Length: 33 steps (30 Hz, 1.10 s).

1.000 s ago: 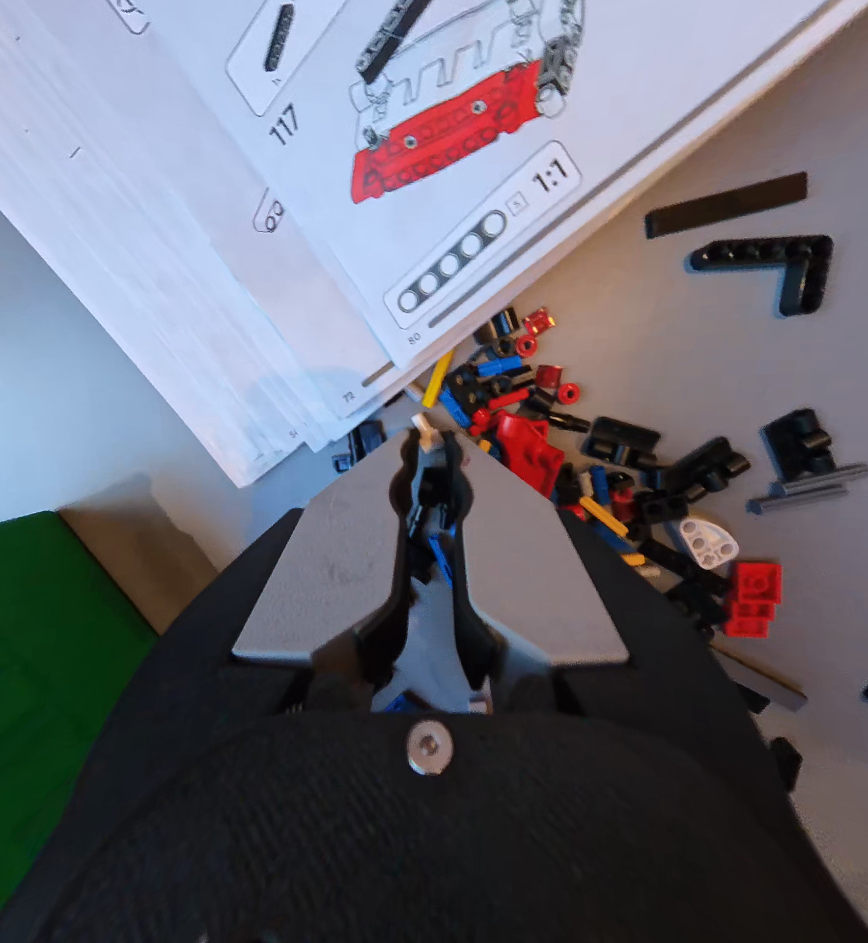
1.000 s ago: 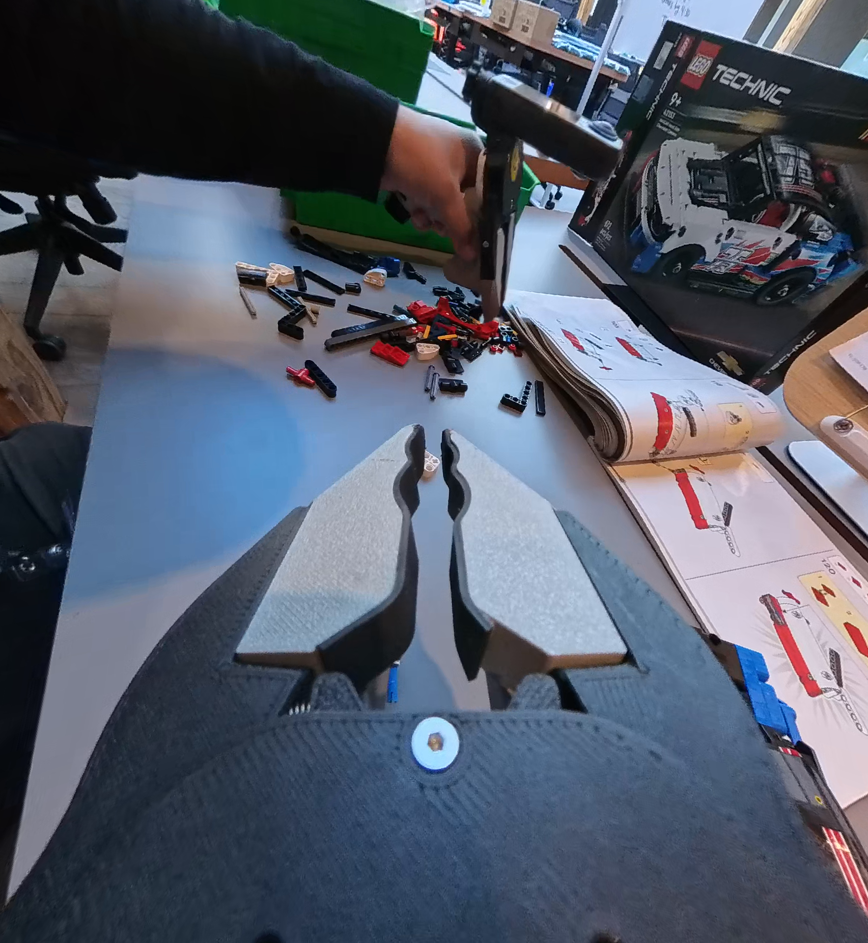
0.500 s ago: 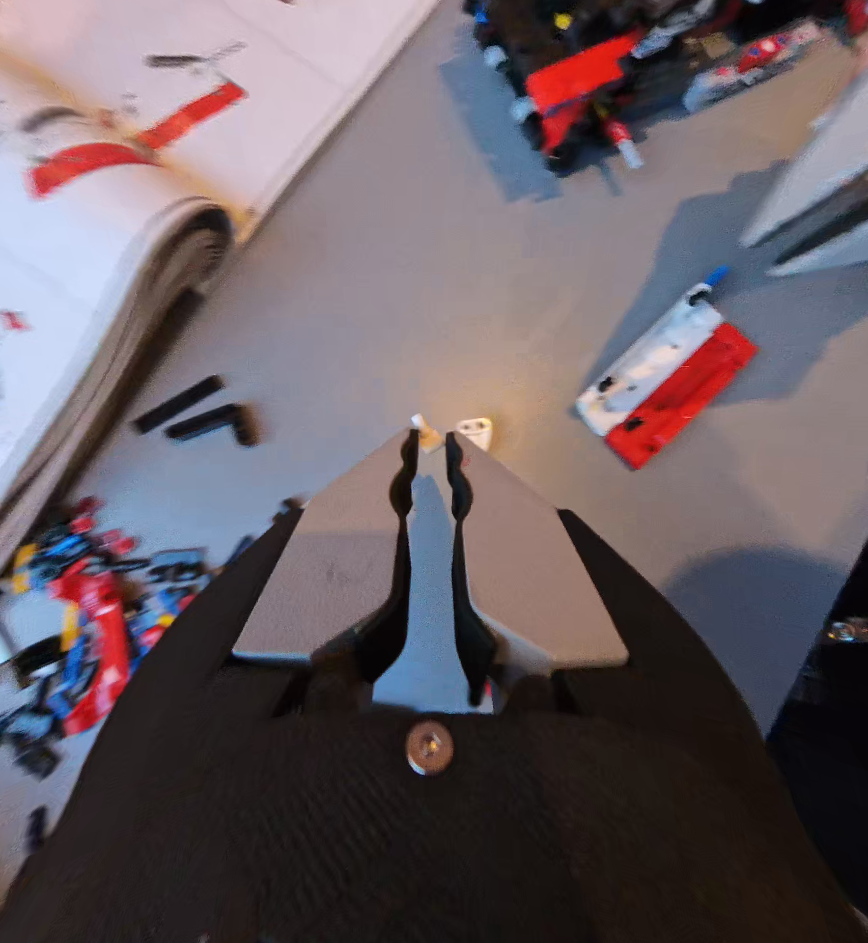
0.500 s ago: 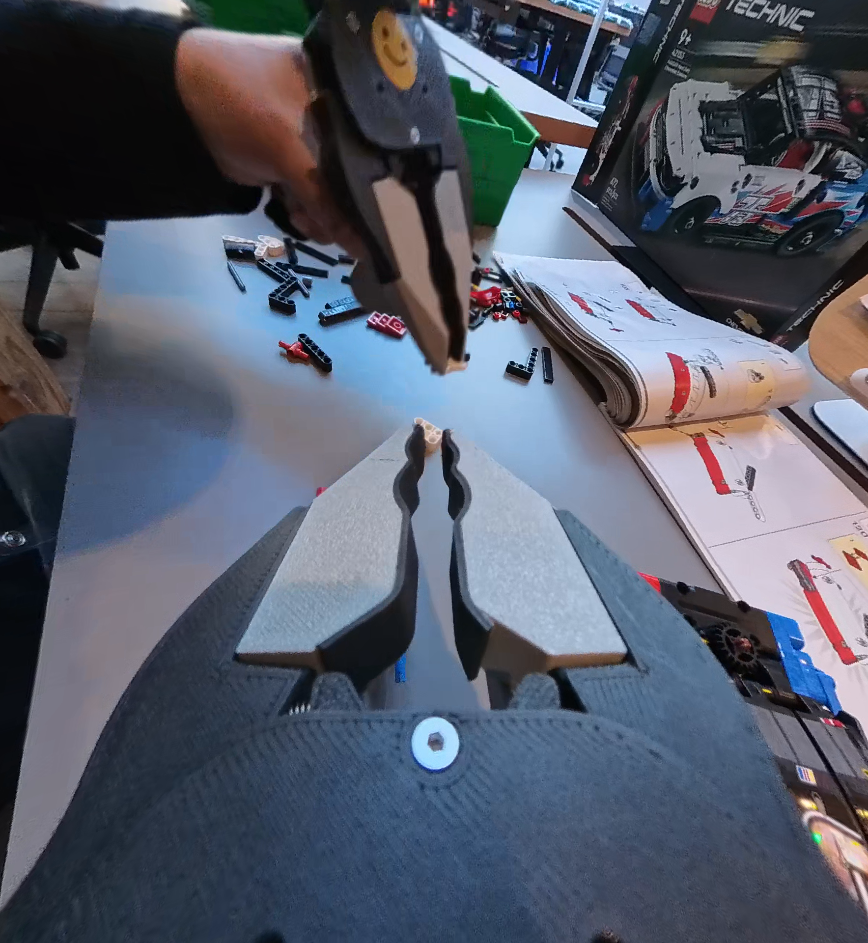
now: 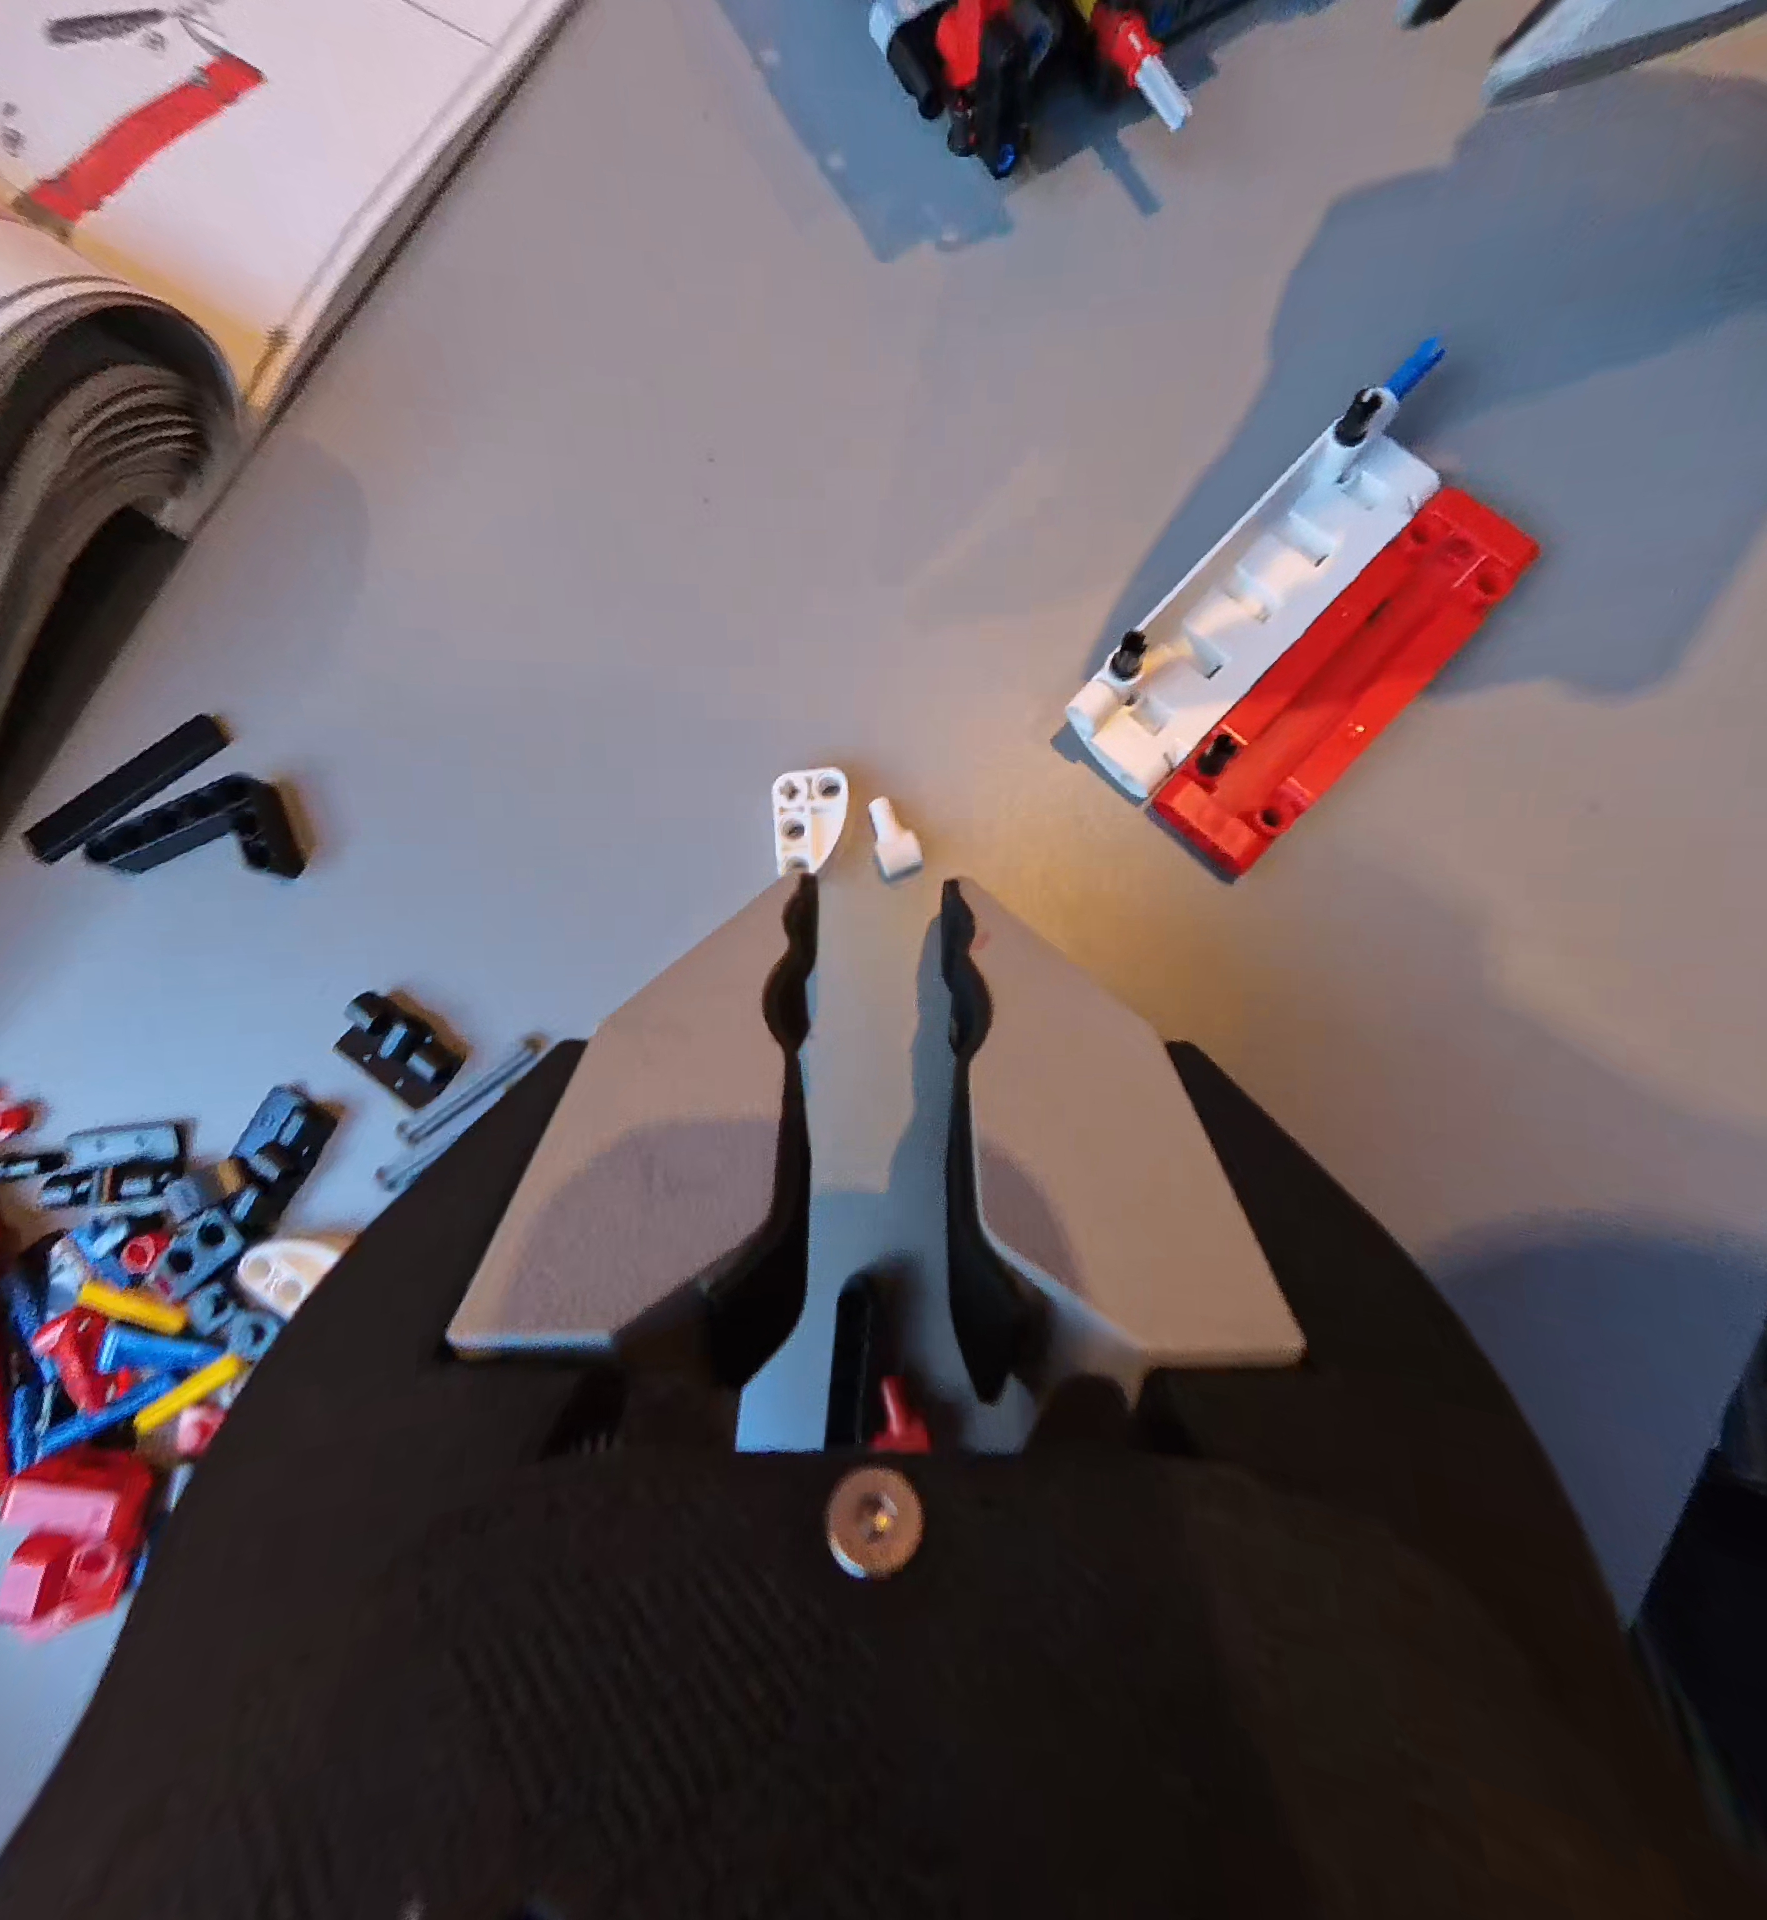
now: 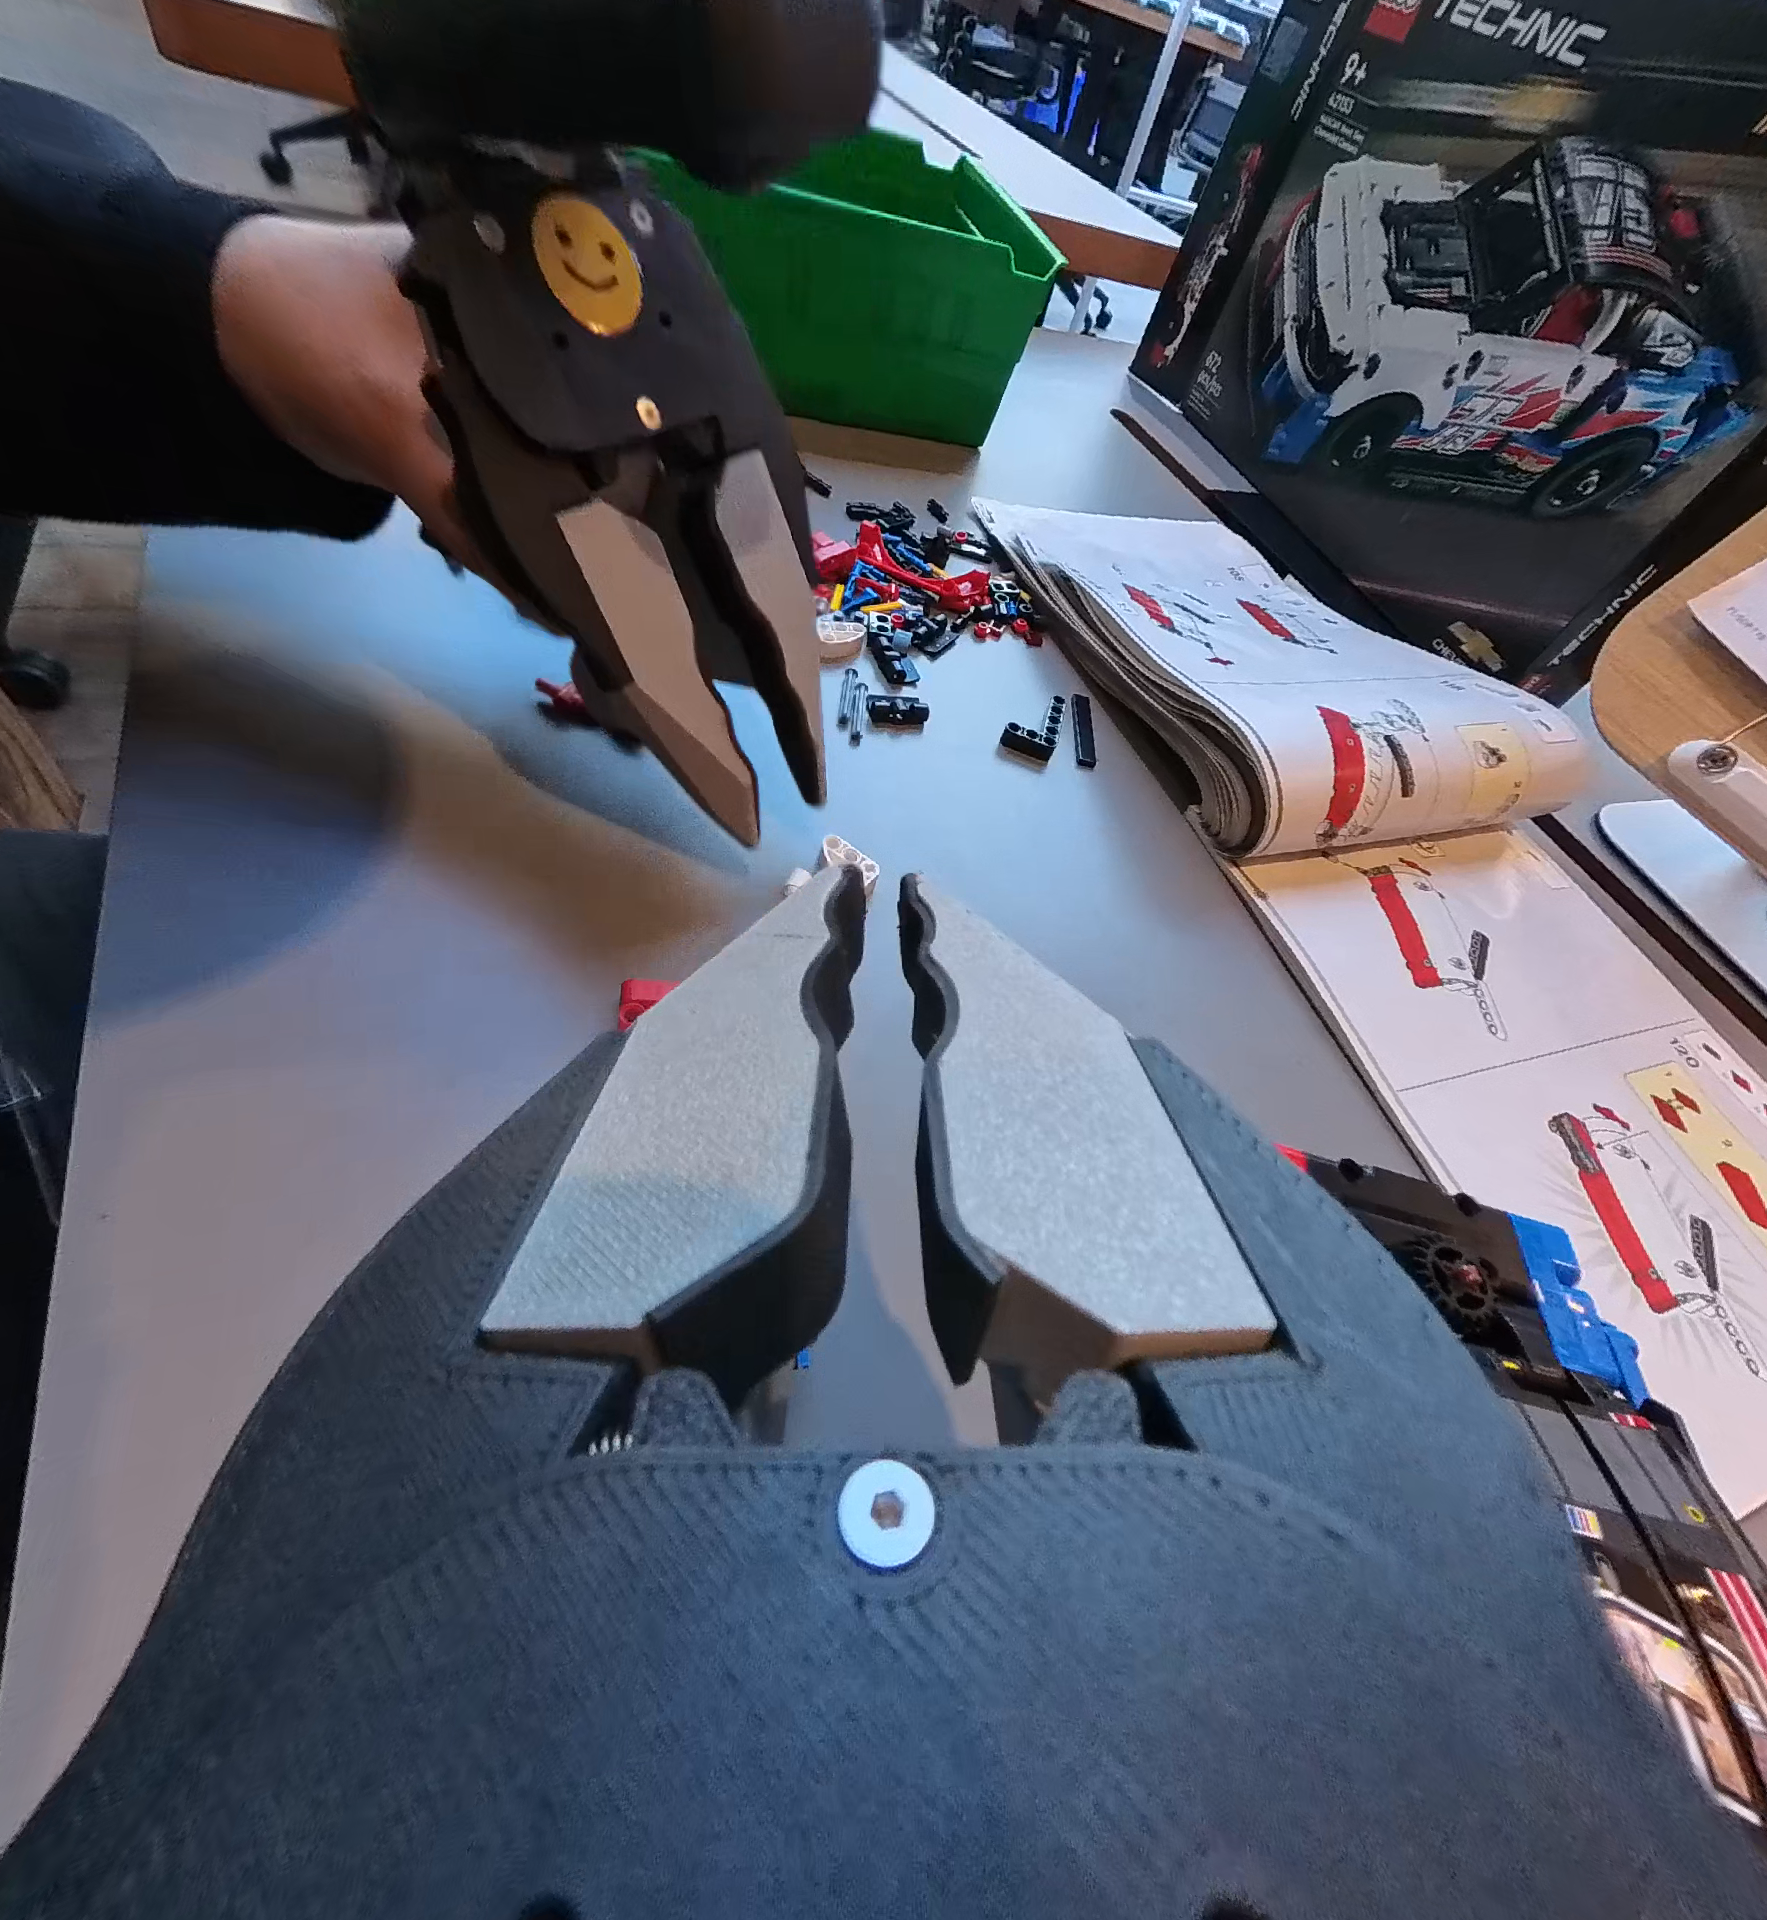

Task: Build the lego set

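Left claw (image 5: pixel 874 883): parted, empty, above small white pin (image 5: pixel 894 828) and white plate (image 5: pixel 808 819) on counter (image 5: pixel 650 520). Right claw (image 6: pixel 881 883): narrow gap, empty; hides most of both pieces. Parts pile (image 5: pixel 79 1299) blurred, cut off.

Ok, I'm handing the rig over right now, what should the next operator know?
Left hand-held gripper: open, empty, tips just short of a white triangular piece and a small white pin.
Right hand-held gripper: barely open, empty, pointing at the same two pieces.
White-and-red panel assembly lies beyond the pin; loose parts pile sits near the booklet.
Done: panel partly built.
Left: probably fit the two white pieces, then the rest.
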Motion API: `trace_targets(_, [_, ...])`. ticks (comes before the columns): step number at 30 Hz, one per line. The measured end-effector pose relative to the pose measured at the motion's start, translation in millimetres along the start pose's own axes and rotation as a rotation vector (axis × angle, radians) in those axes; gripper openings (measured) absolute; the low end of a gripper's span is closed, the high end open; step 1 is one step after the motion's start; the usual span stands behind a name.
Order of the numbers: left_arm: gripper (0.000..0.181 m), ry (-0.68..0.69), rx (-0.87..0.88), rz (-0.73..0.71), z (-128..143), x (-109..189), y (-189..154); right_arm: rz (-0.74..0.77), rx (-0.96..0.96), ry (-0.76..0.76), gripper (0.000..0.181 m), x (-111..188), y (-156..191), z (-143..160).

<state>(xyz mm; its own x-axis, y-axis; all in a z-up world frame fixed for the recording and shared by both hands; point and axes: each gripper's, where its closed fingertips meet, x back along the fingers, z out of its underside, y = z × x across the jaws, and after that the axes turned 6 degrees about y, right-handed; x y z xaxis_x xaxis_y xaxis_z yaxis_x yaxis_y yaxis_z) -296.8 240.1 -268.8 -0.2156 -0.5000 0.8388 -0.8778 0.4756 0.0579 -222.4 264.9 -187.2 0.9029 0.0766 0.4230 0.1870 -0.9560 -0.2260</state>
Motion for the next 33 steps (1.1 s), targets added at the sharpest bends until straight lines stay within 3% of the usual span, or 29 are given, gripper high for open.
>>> trace_targets(9, [0.022, -0.198, 0.284, -0.173, 39.1, 77.8, 44.5, 0.006, -0.004, 0.010, 0.005, -3.6, -0.4, 1.9])
trace_targets(12, [0.022, -0.337, 0.402, -0.273, 50.8, 109.6, 61.9, 0.011, -0.005, 0.002, 0.005, -5.2, -0.8, -2.1])
trace_targets(15, [0.020, -0.385, 0.499, -0.391, 74.2, 130.3, 81.8, 0.021, -0.016, -0.007, 0.005, -8.2, -2.1, -5.6])
trace_targets(23, [0.022, -0.444, 0.634, -0.428, 104.4, 156.0, 107.0, 0.039, -0.015, 0.007, 0.005, -14.8, 0.8, -3.9])
trace_targets(29, [0.011, -0.425, 0.644, -0.427, 115.5, 154.7, 108.3, 0.162, -0.047, 0.011, 0.020, -6.6, -10.3, 7.8])
trace_targets(33, [0.013, -0.403, 0.640, -0.426, 117.5, 150.7, 107.8, 0.178, -0.080, -0.009, 0.018, 2.2, -9.1, 13.1])
